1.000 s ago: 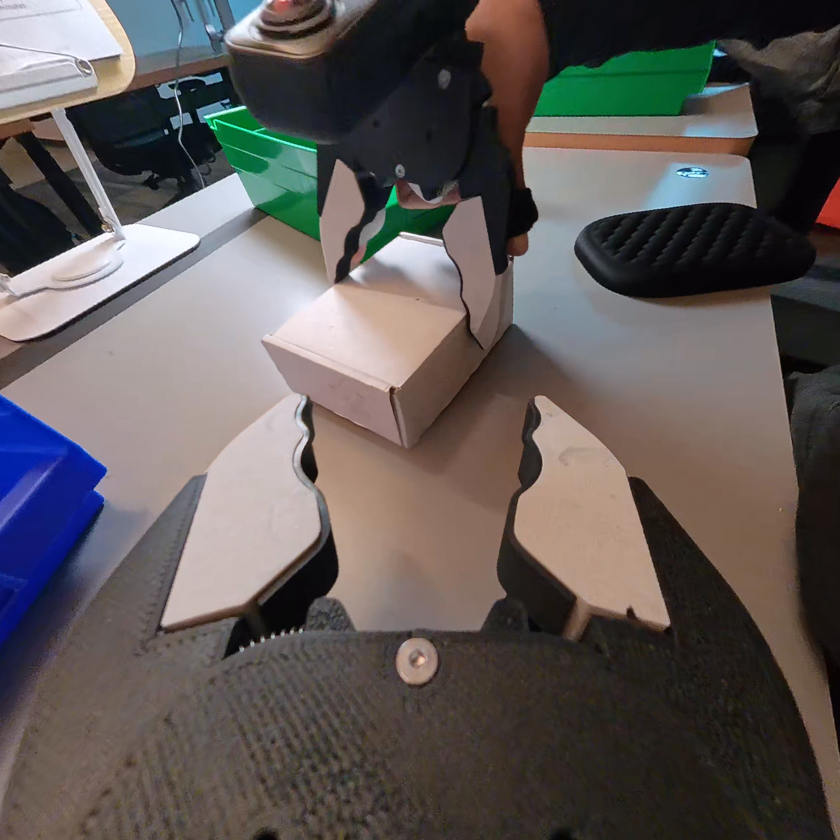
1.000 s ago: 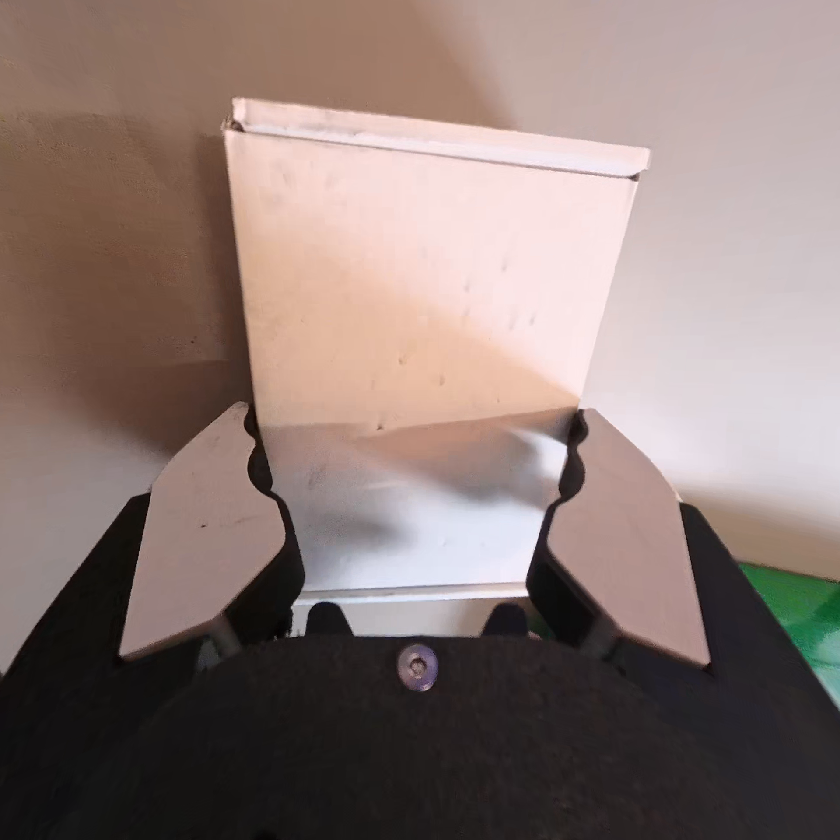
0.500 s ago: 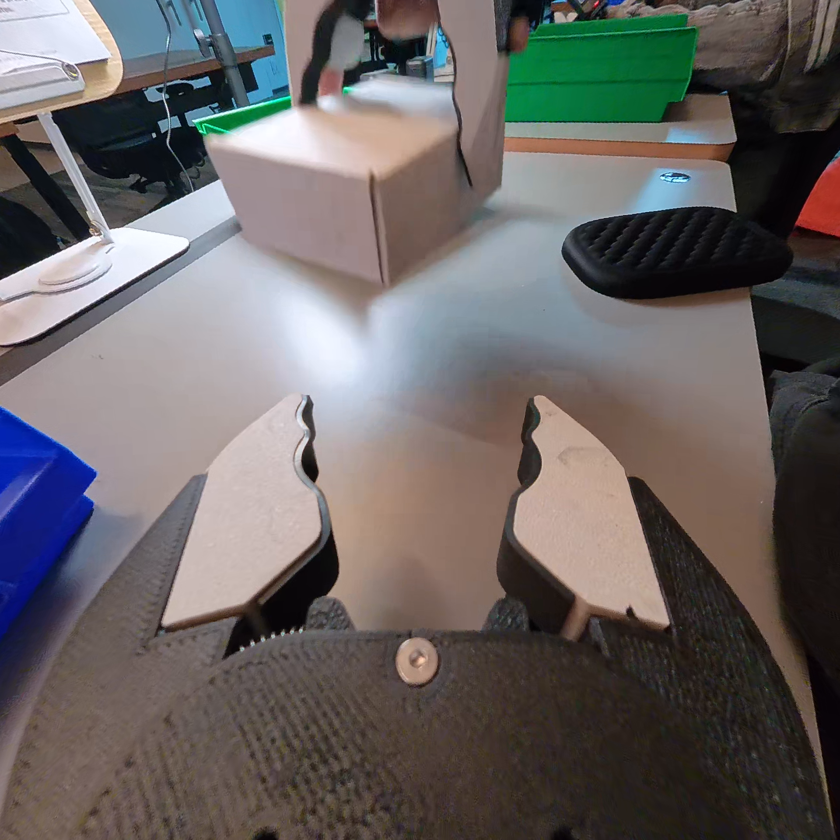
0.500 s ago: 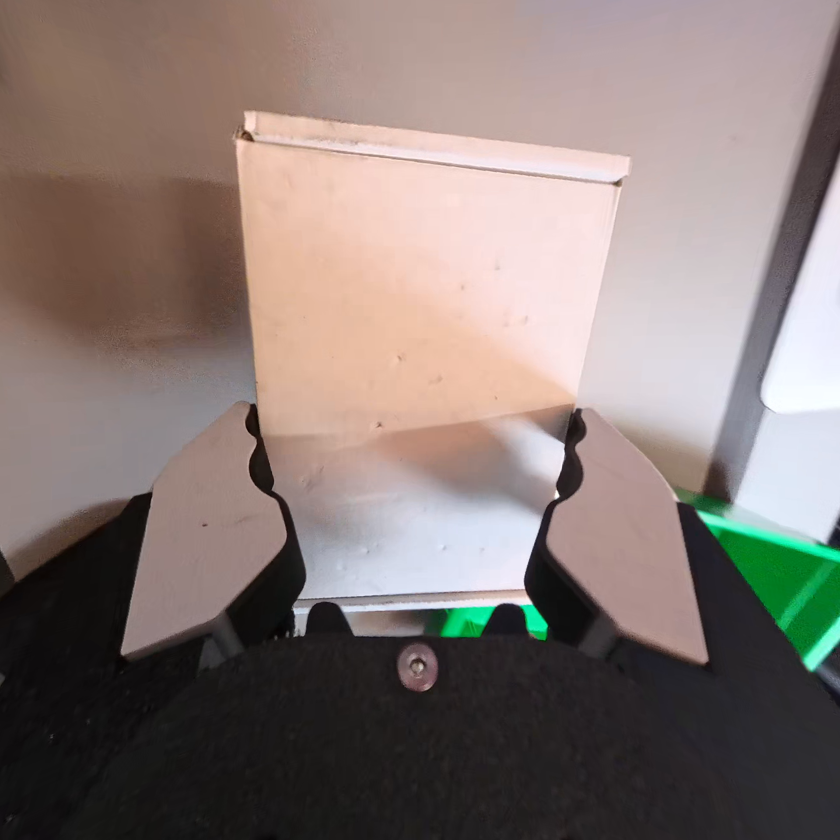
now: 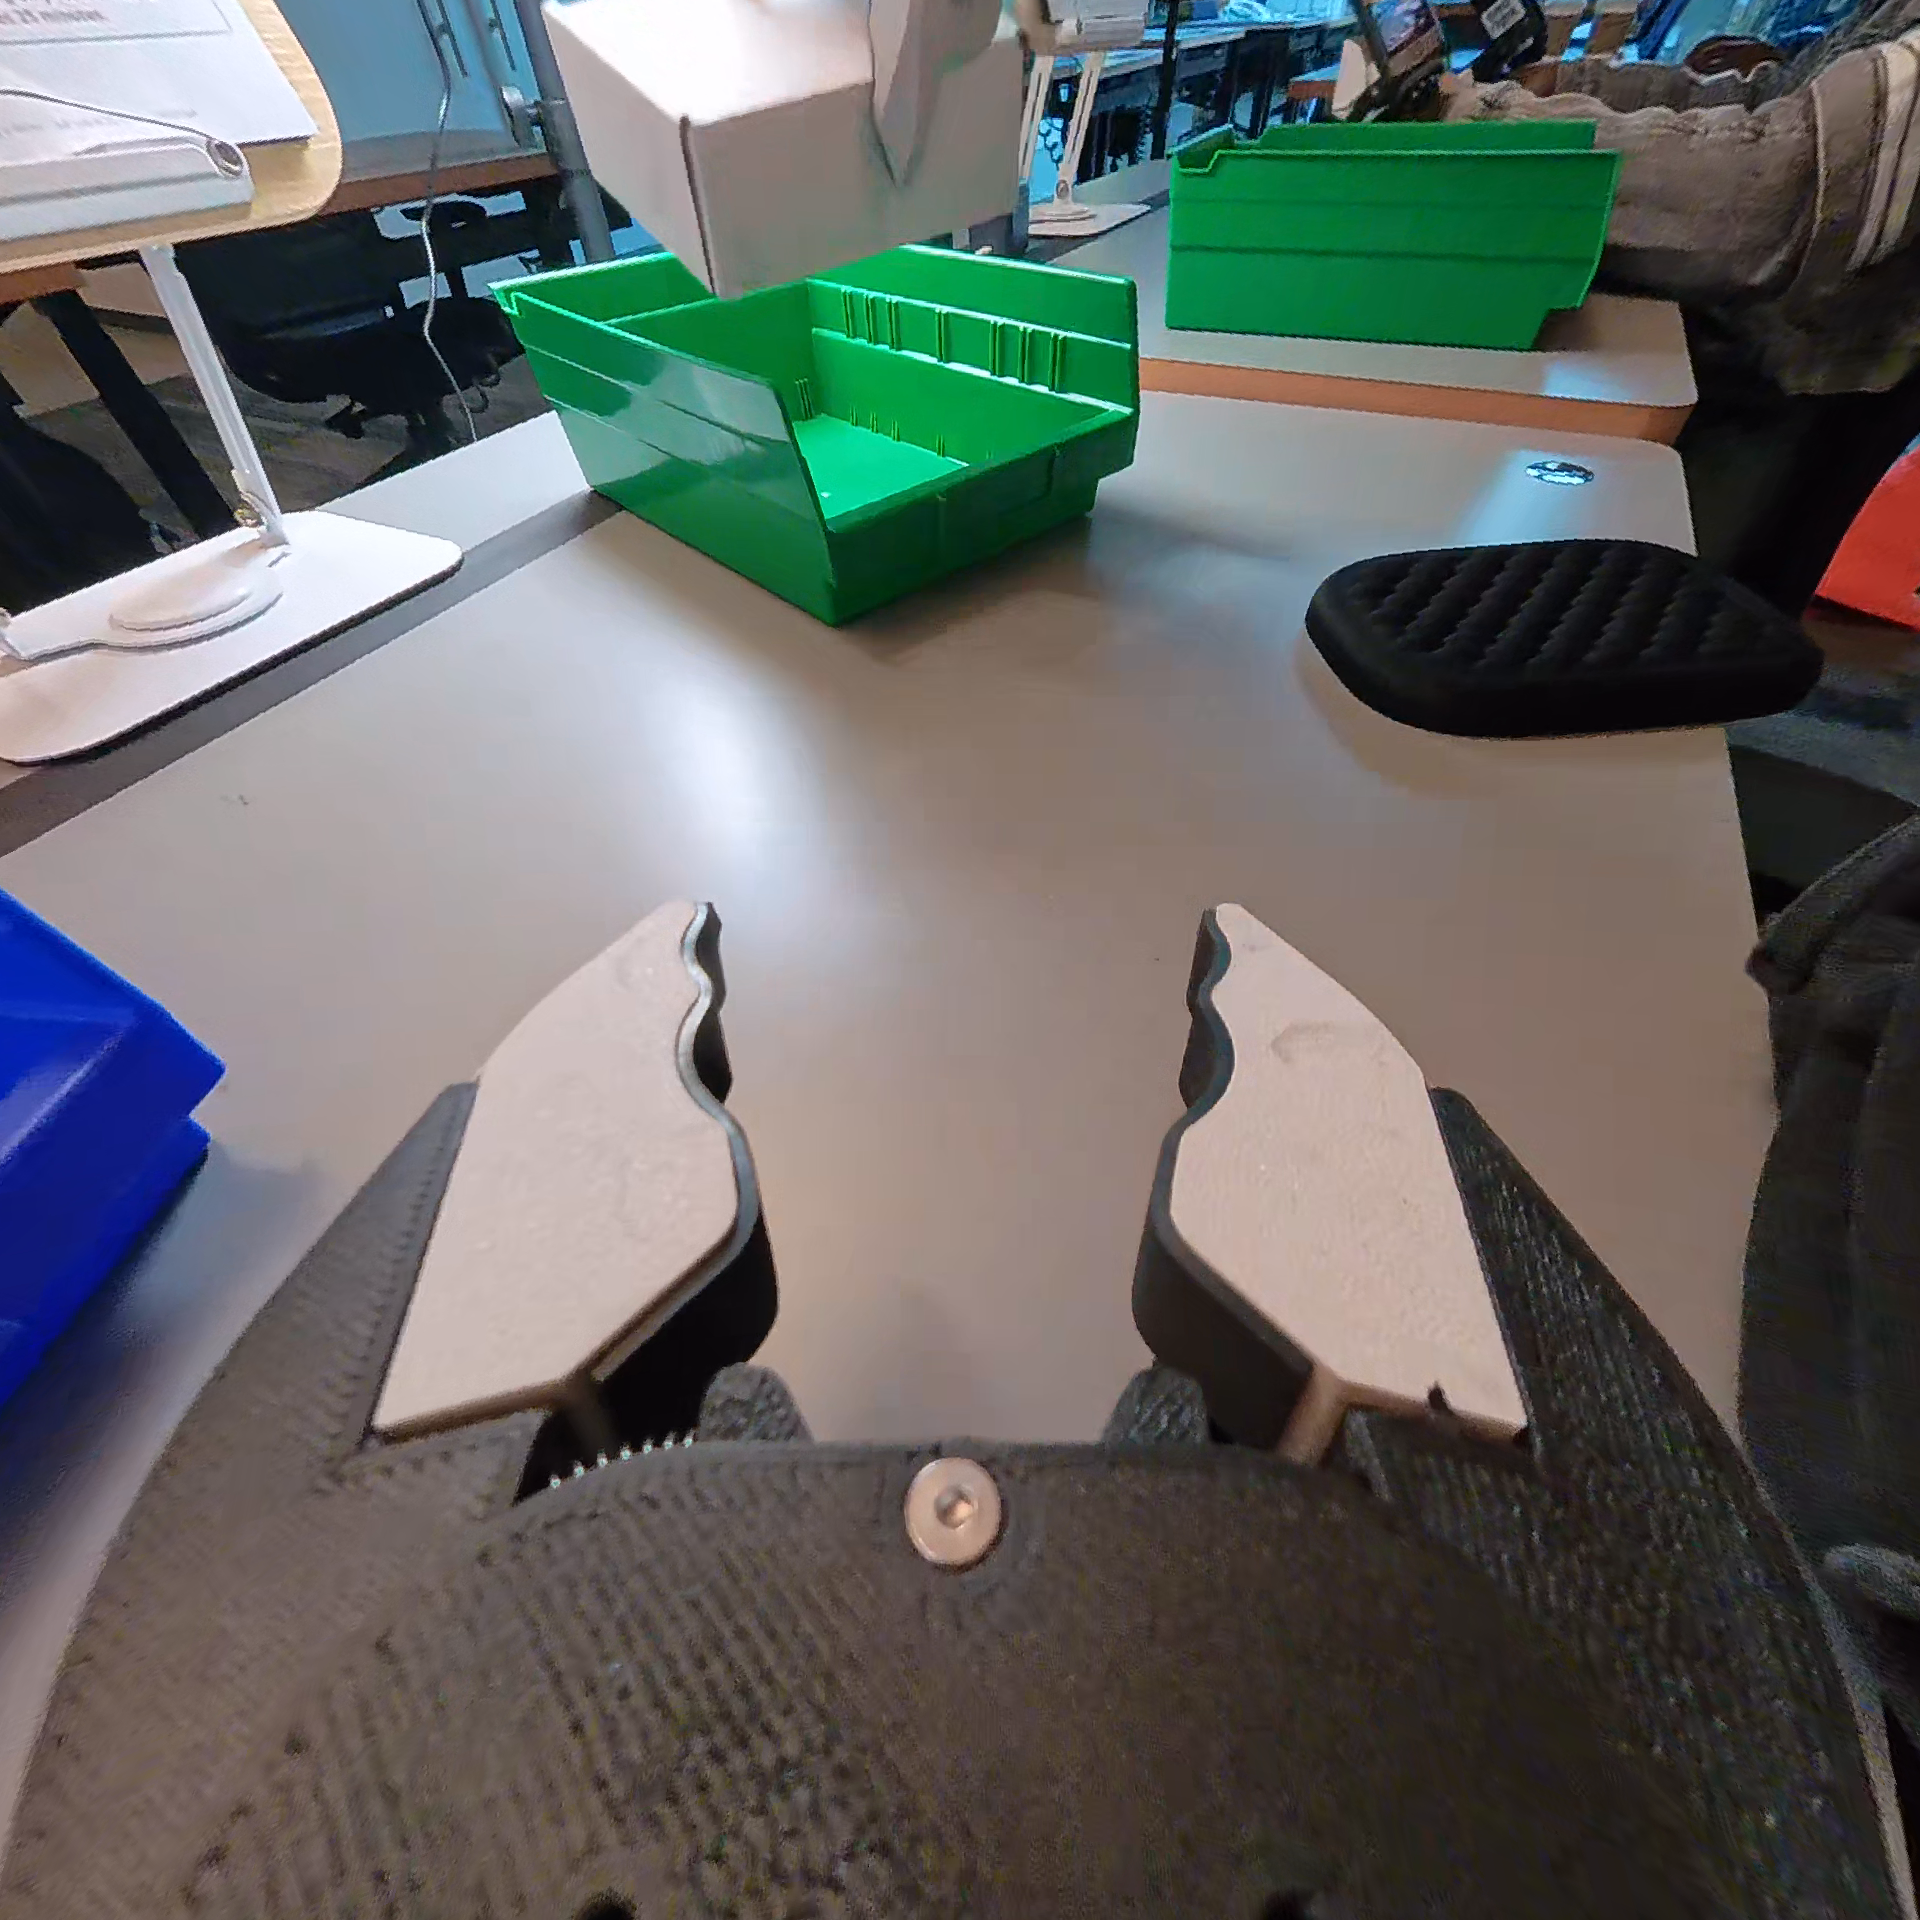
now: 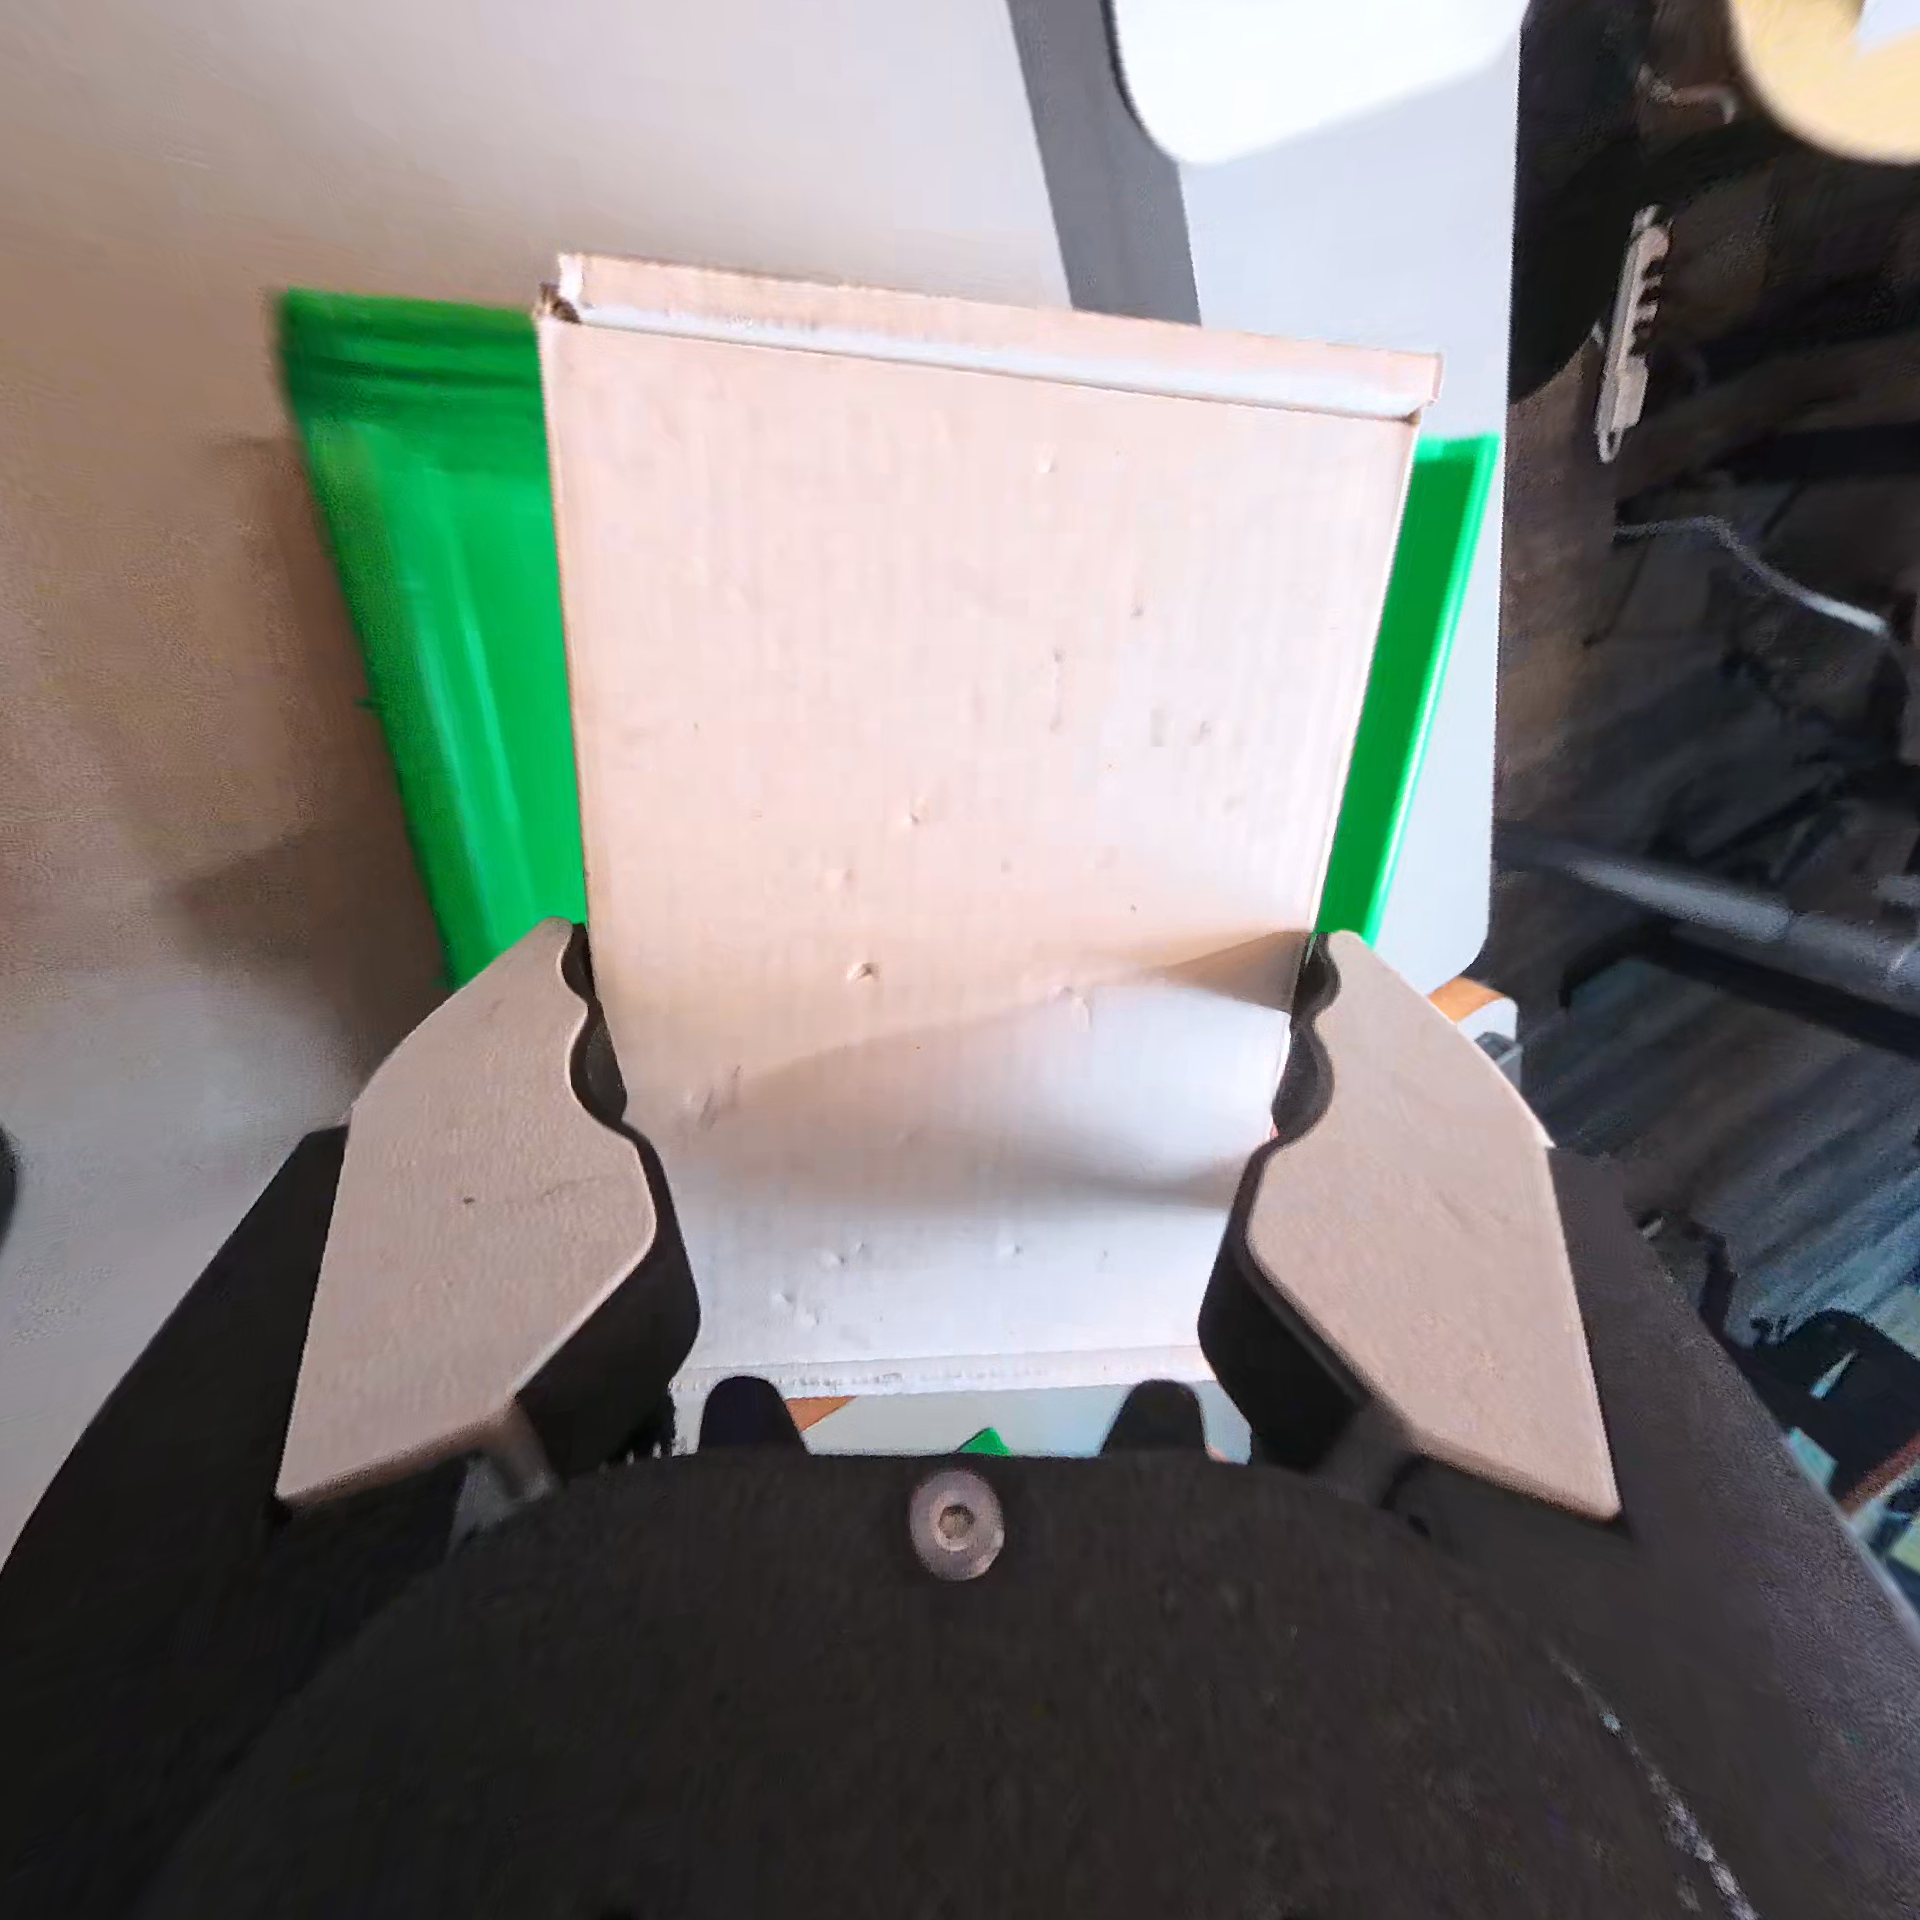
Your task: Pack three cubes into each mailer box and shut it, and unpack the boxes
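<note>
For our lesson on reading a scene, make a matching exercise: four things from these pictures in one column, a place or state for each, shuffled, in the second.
Things:
1. mailer box
2. left tool
3. black pad
4. blue bin

Places or states:
A. at the picture's left edge
B. open, holding nothing
C. shut, held aloft over the green bin by the right tool
D. lying at the table's right side

Pairs: 1-C, 2-B, 3-D, 4-A

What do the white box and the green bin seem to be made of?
White box: probably thin cardboard, matte; small dents mark its face and a folded edge runs along the far end. The right tool grips it. Green bin: likely hard moulded plastic, glossy; light reflects off its wall and ribs line the inside.
</note>
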Tool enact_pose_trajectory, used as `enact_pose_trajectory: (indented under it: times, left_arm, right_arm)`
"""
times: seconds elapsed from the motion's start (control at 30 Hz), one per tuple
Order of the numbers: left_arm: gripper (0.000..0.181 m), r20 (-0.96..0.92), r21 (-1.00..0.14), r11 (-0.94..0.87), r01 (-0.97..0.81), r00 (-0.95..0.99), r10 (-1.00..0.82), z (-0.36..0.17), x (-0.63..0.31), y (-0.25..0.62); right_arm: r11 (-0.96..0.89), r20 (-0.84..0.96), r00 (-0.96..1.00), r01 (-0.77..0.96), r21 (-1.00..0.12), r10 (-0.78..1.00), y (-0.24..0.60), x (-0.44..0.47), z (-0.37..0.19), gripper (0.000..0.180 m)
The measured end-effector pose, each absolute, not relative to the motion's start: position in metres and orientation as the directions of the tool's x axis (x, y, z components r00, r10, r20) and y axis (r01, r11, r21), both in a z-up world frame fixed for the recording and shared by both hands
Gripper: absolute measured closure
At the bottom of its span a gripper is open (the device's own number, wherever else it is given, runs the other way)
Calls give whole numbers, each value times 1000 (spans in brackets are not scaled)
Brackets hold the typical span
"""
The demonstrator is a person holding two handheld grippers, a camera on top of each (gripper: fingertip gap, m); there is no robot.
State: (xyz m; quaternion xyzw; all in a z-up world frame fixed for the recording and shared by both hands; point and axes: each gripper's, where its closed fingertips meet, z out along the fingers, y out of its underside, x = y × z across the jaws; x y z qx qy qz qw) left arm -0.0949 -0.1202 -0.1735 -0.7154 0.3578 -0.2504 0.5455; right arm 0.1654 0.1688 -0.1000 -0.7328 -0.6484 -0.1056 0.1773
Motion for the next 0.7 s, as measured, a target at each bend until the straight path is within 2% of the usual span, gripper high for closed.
enact_pose_trajectory:
  times: [0.2,0.43,0.57,0.6,0.7]
  left_arm:
    - [97,-2,-965,-163,-206,627,-779,-173,-97,-116]
    - [98,46,-970,-186,-159,627,-777,-172,-100,-110]
    - [99,79,-966,-214,-147,620,-781,-174,-99,-107]
    - [99,84,-965,-219,-147,618,-782,-175,-99,-106]
    - [99,85,-963,-222,-151,613,-786,-176,-98,-106]
  right_arm:
    - [-178,342,211,976,-126,916,228,187,-150,56]
    - [-156,274,168,986,-64,947,261,194,-205,56]
    - [-121,288,113,993,8,951,268,200,-224,57]
    - [-117,296,104,993,24,950,269,202,-226,63]
    - [-114,334,100,993,22,937,274,201,-224,65]
